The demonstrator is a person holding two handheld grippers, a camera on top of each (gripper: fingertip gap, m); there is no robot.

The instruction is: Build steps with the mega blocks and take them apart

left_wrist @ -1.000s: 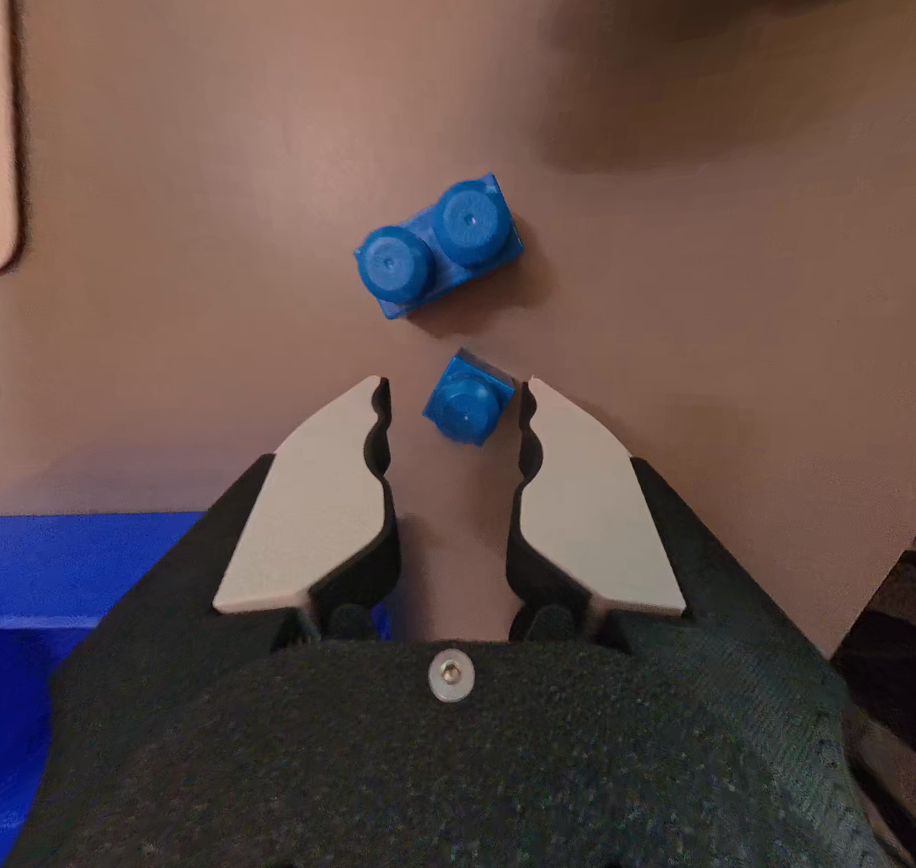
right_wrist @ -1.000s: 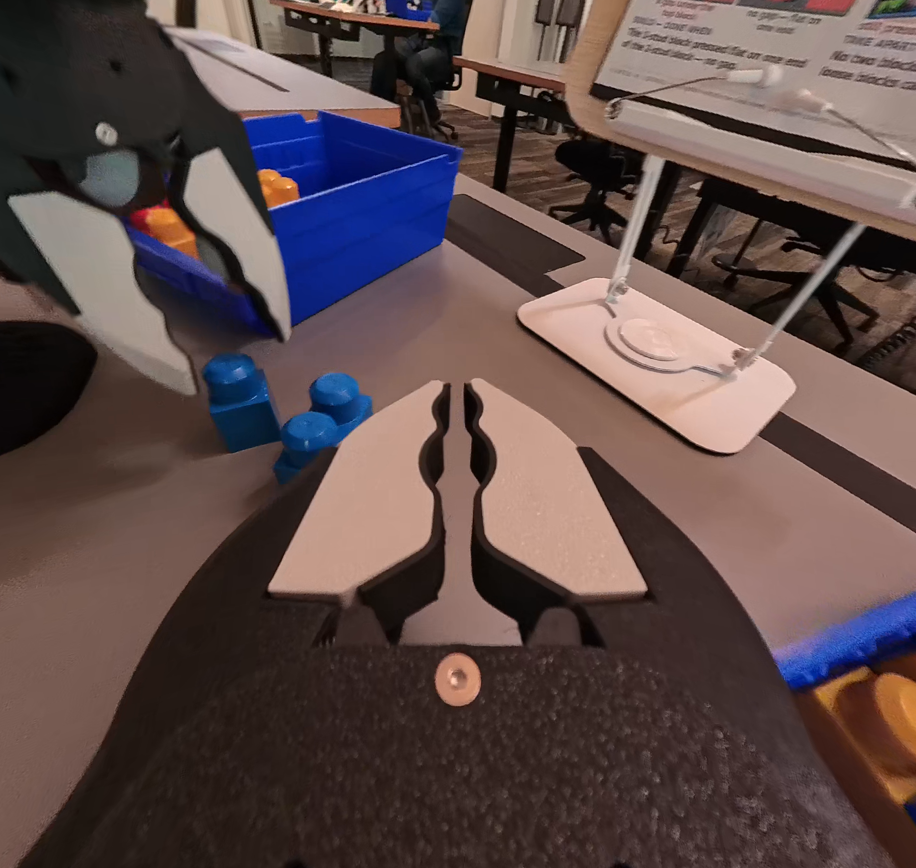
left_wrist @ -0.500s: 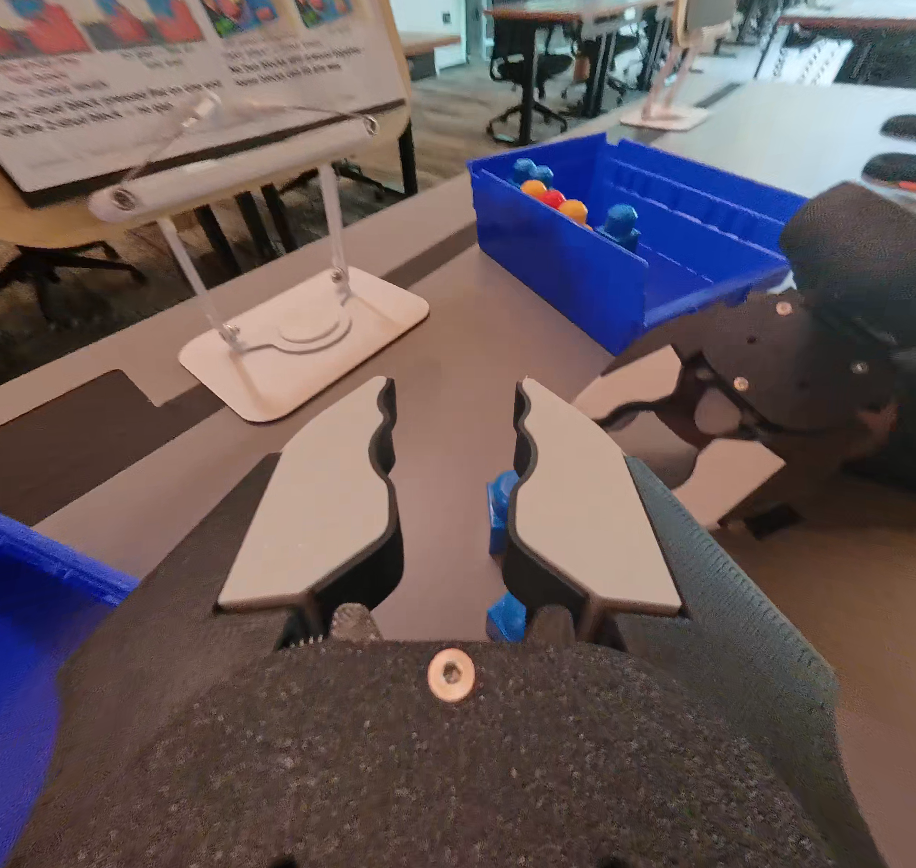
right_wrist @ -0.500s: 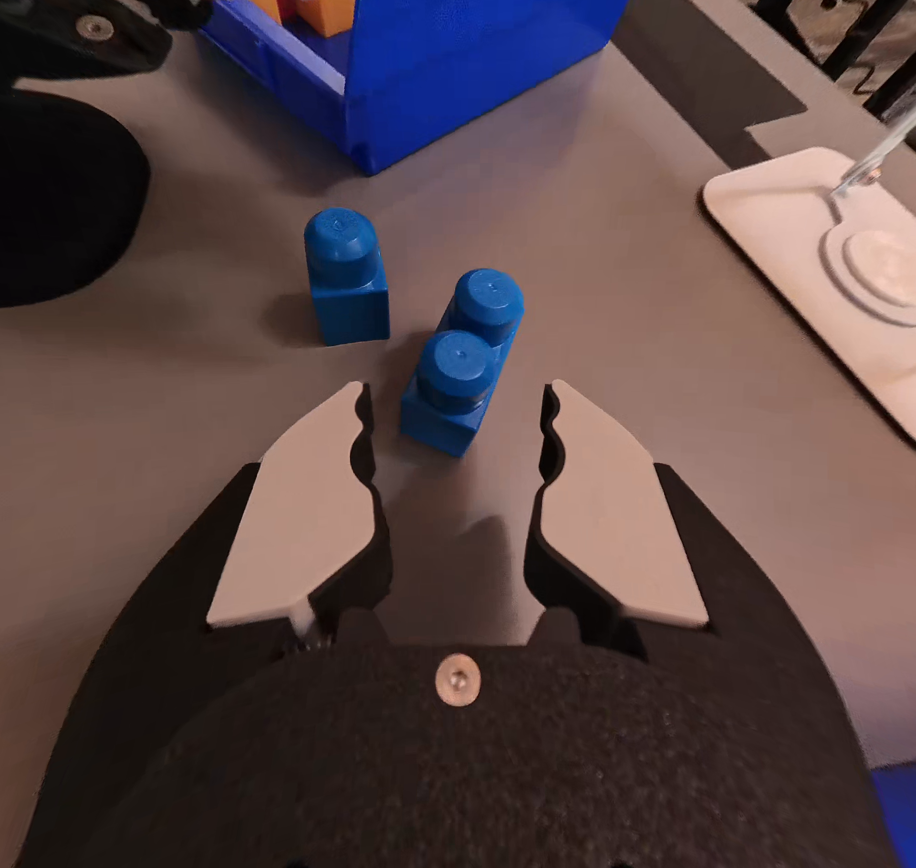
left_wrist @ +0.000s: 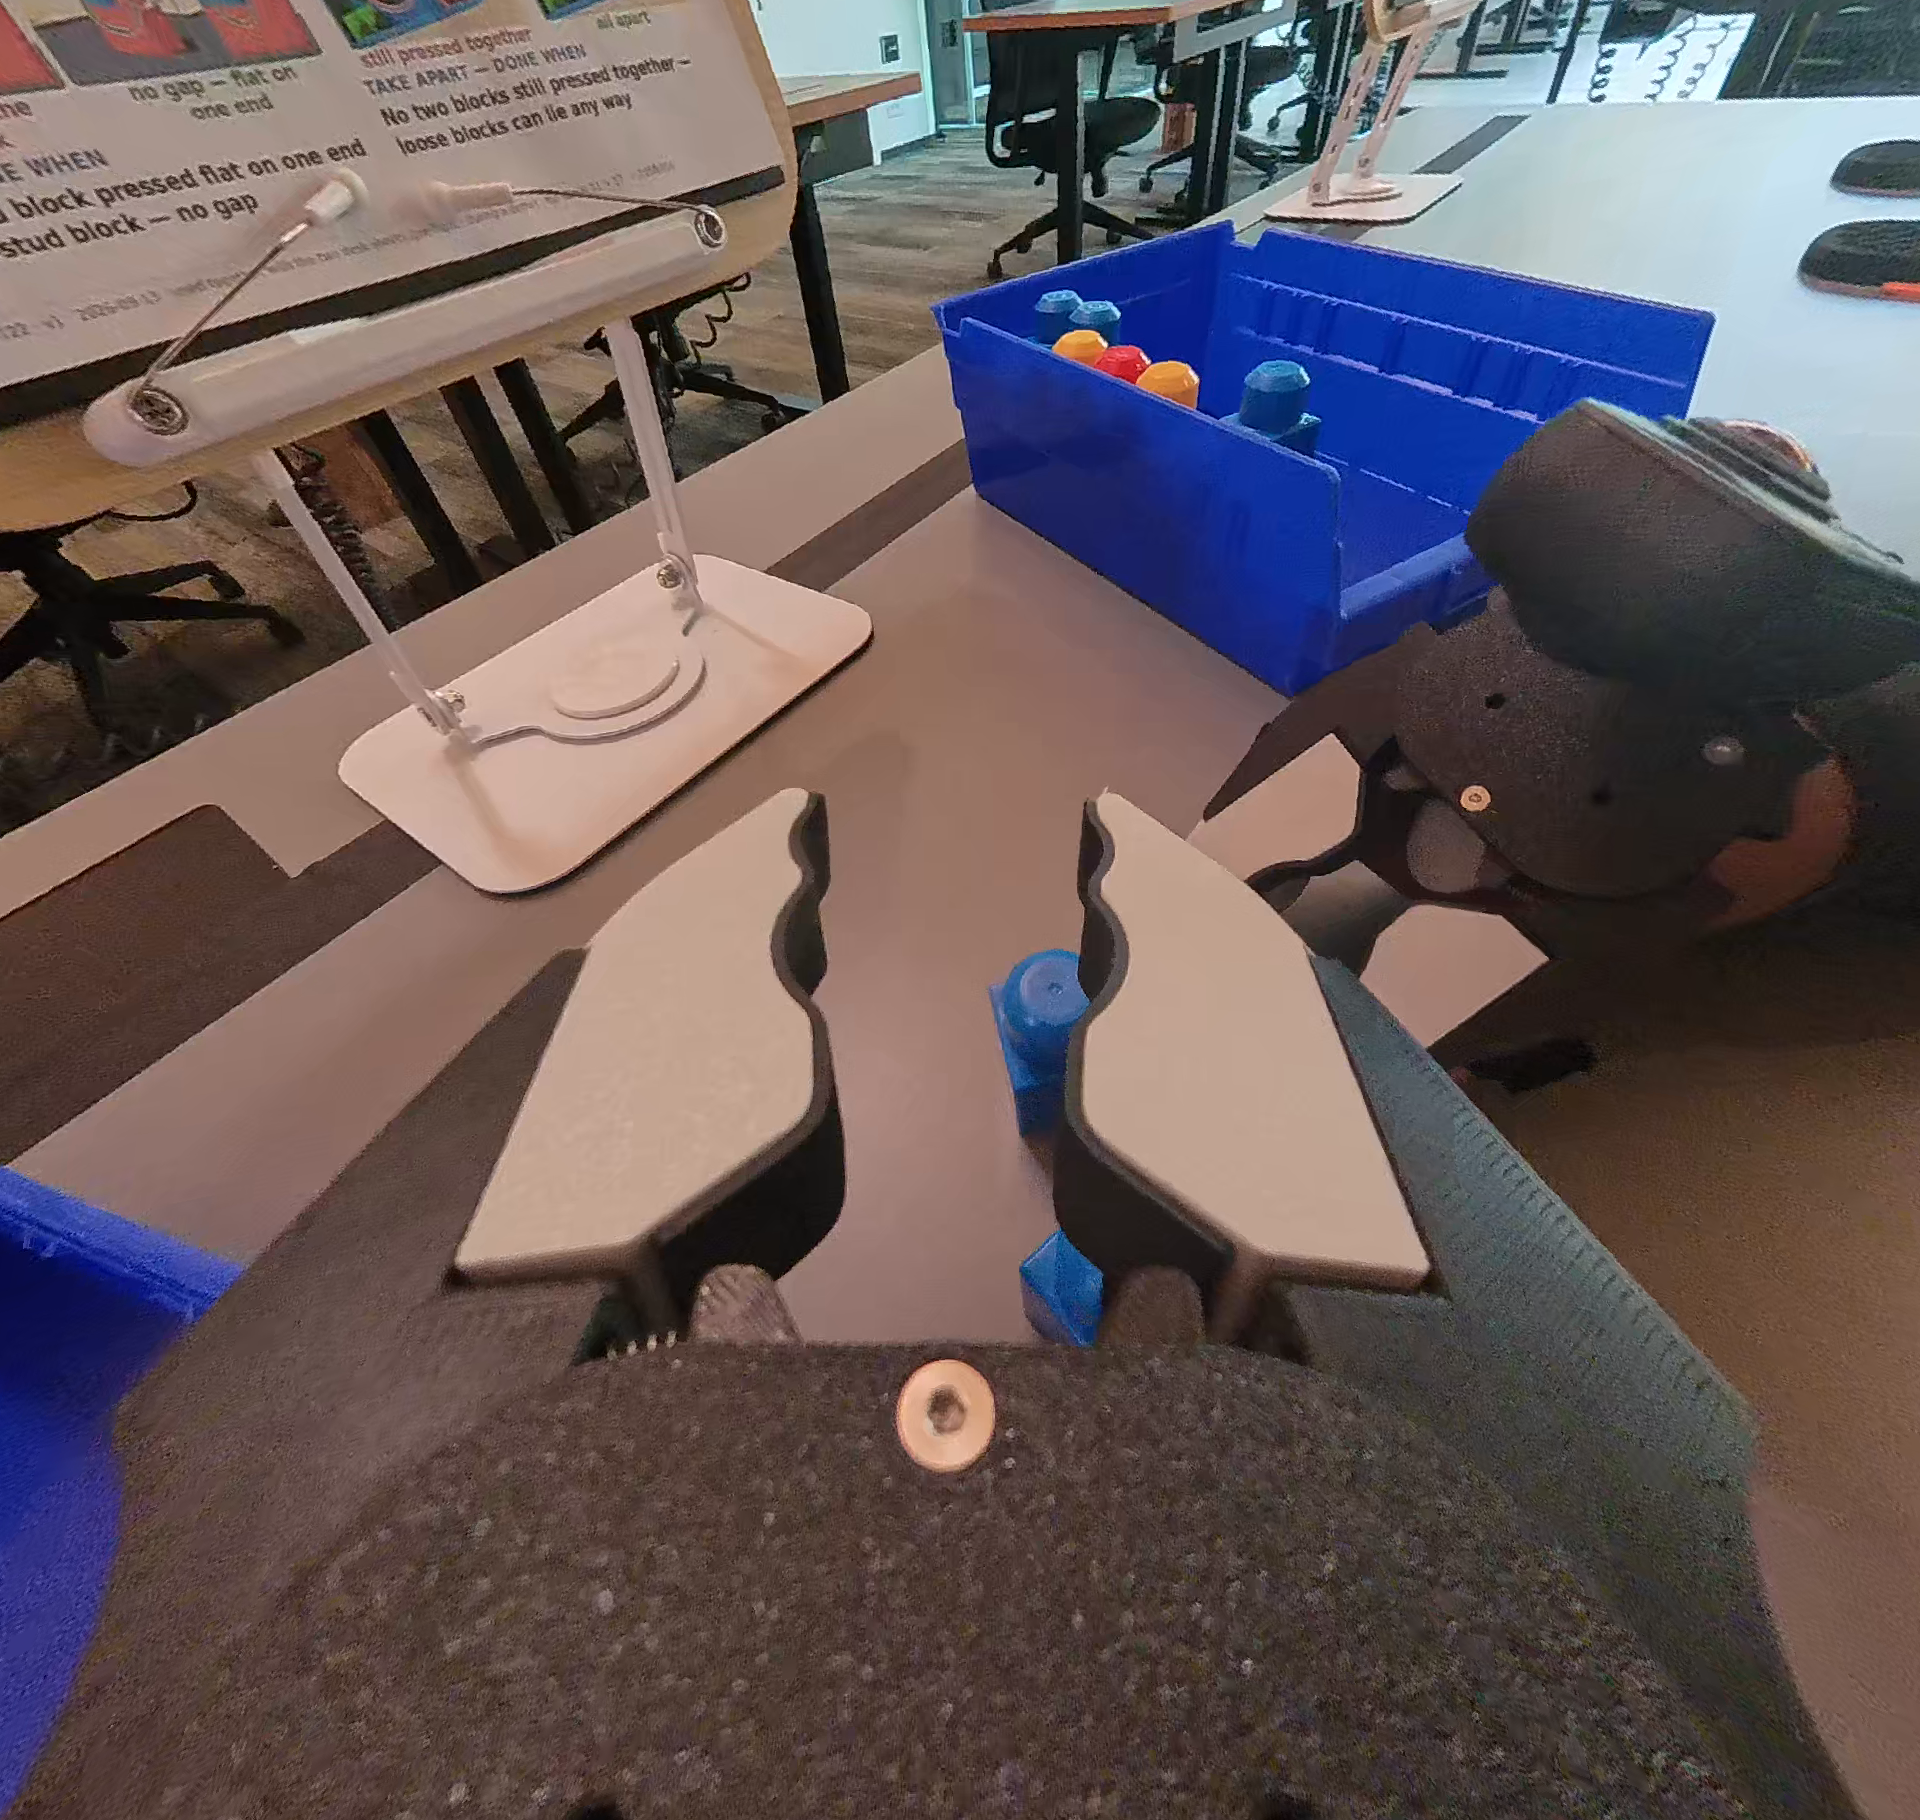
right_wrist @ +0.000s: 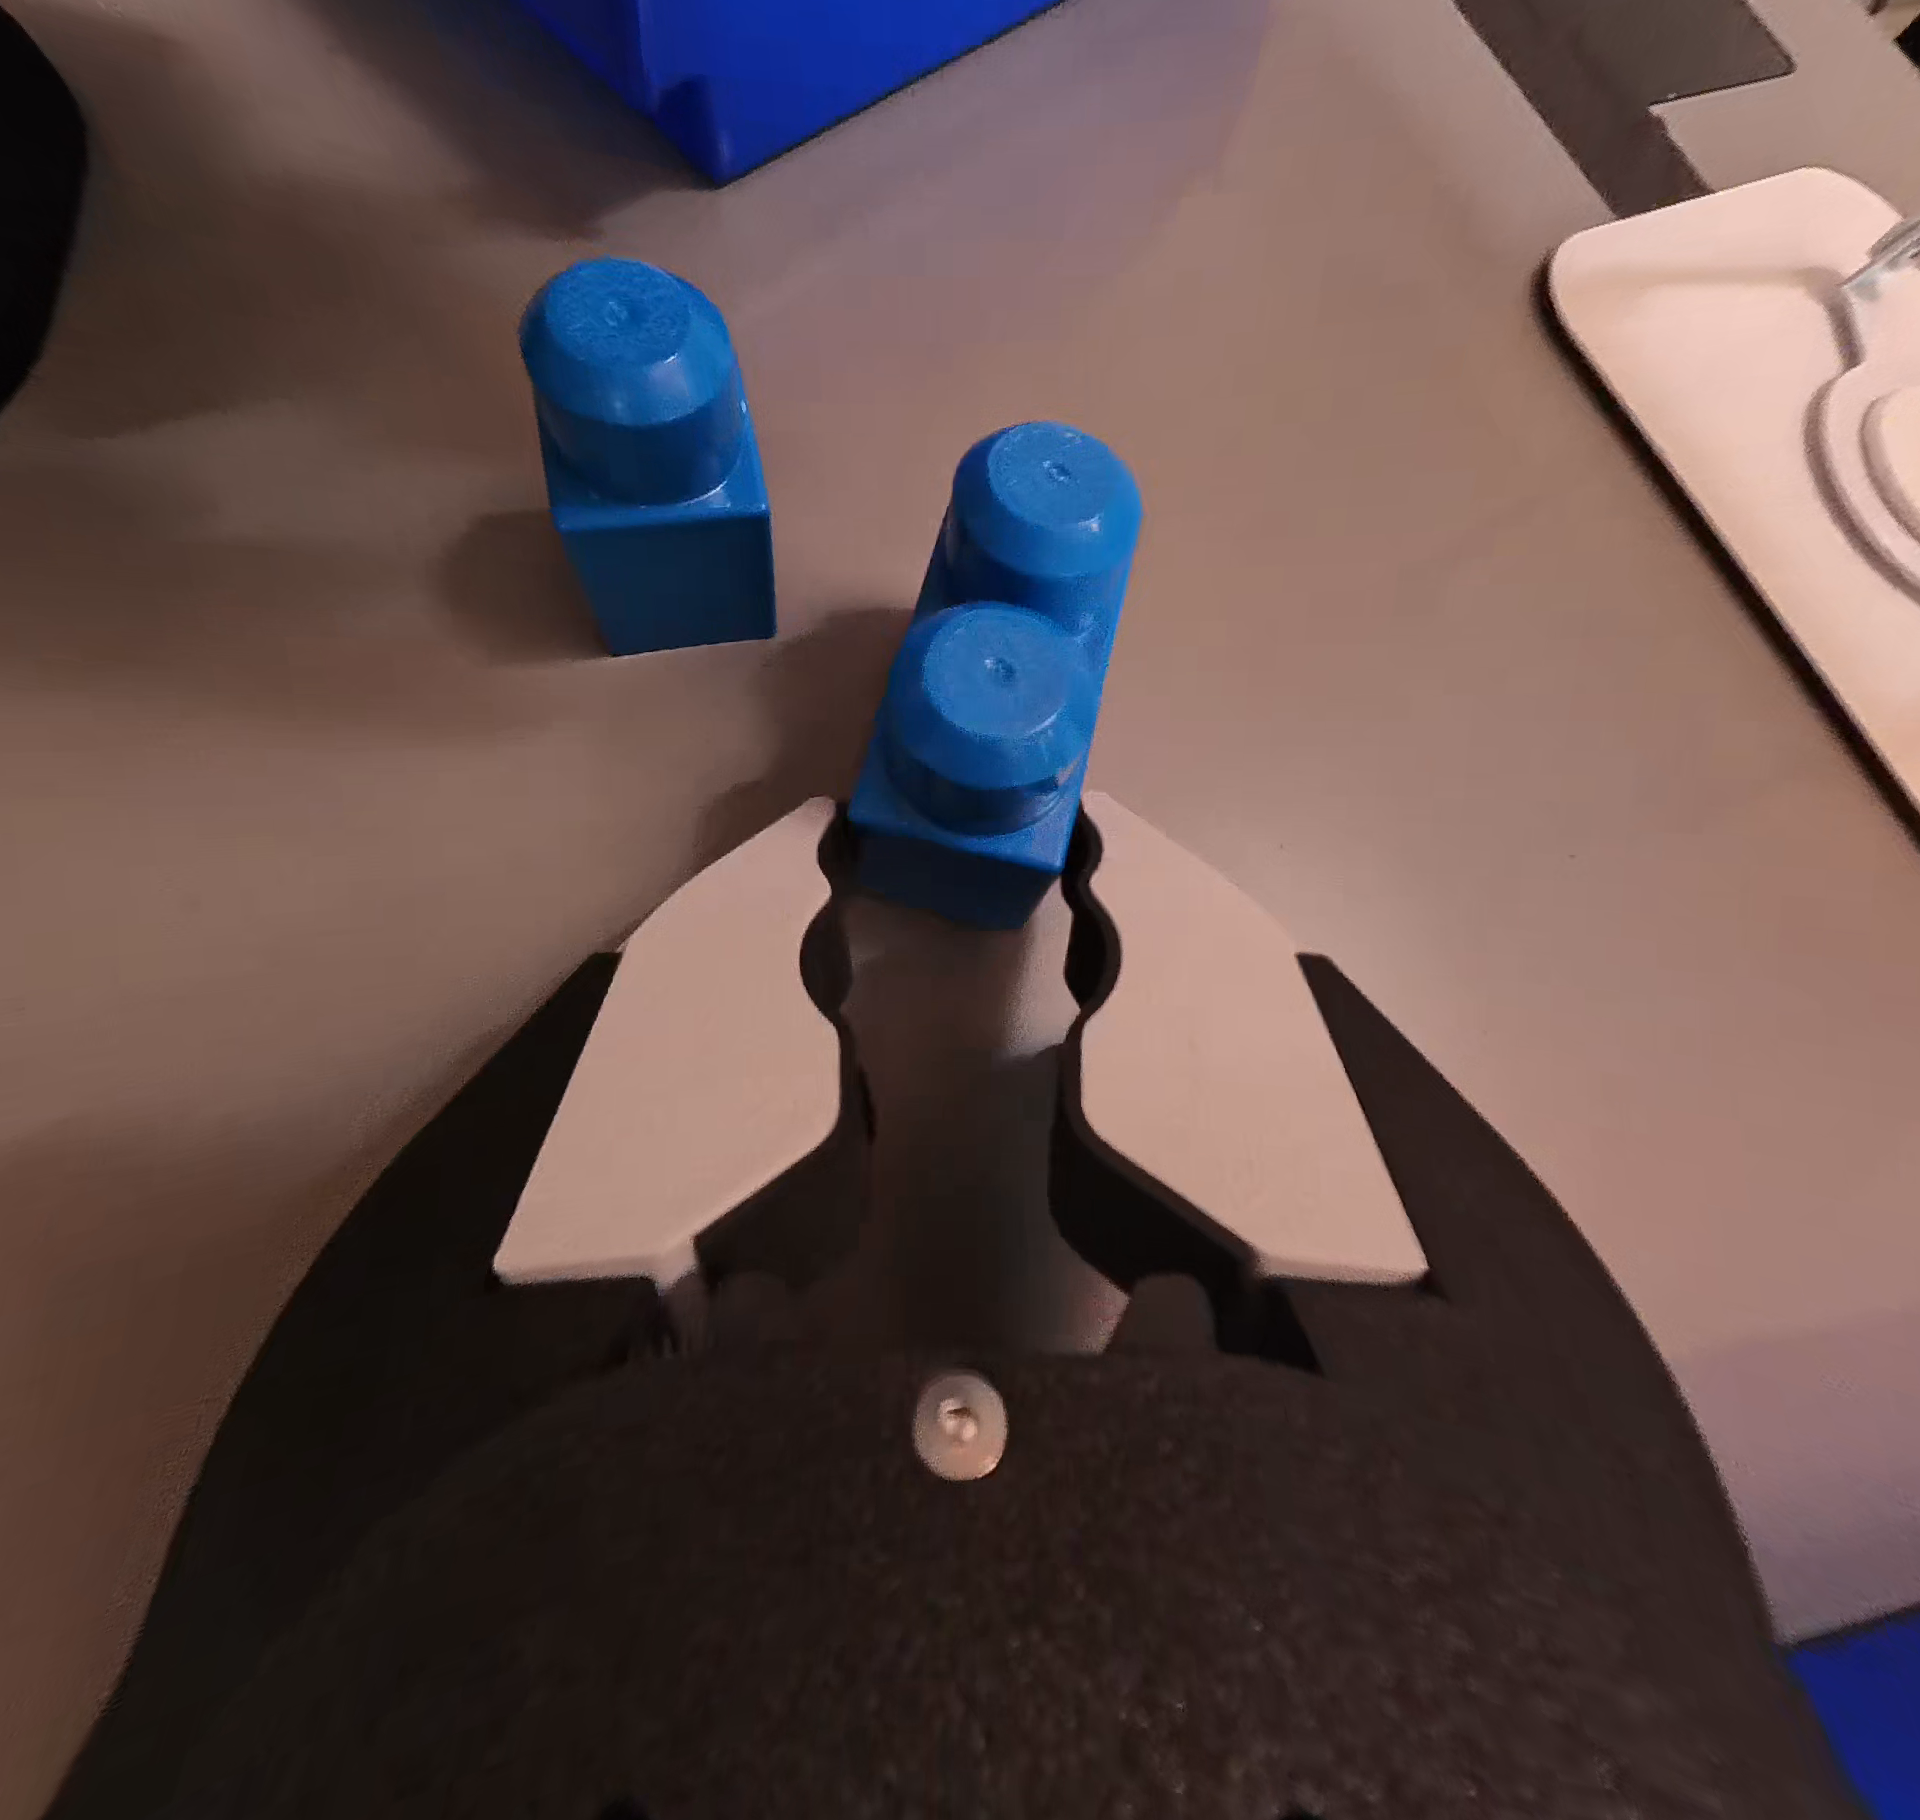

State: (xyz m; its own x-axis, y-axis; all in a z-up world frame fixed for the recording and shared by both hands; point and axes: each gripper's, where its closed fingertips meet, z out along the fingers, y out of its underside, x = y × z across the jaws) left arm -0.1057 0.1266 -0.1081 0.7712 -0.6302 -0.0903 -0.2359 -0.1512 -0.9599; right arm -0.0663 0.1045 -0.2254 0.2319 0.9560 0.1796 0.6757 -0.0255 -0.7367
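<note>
In the left wrist view, the left tongs [left_wrist: 951,809] hang spread over the grey table [left_wrist: 935,627], with nothing between the fingers. A blue block [left_wrist: 1034,1027] stands on the table, partly hidden behind the right-hand finger; which block it is cannot be told here. Past it, to the right, the right tongs [left_wrist: 1262,835] reach in low over the table. Farther back sits a blue bin [left_wrist: 1153,513] holding blue, orange and red blocks. To the left stands a white stand [left_wrist: 608,721] carrying an instruction sheet [left_wrist: 343,77].

In the right wrist view, the right tongs [right_wrist: 961,814] pinch the near end of the two-stud blue block [right_wrist: 997,690], their tips touching its two sides. The block stands on the table [right_wrist: 1351,575], studs up, its length running away from the camera. The one-stud blue block [right_wrist: 649,482] stands upright just beside it to the left, apart from it. Behind both is the corner of the blue bin [right_wrist: 831,14], and the white stand base [right_wrist: 1745,420] lies at the right edge.
</note>
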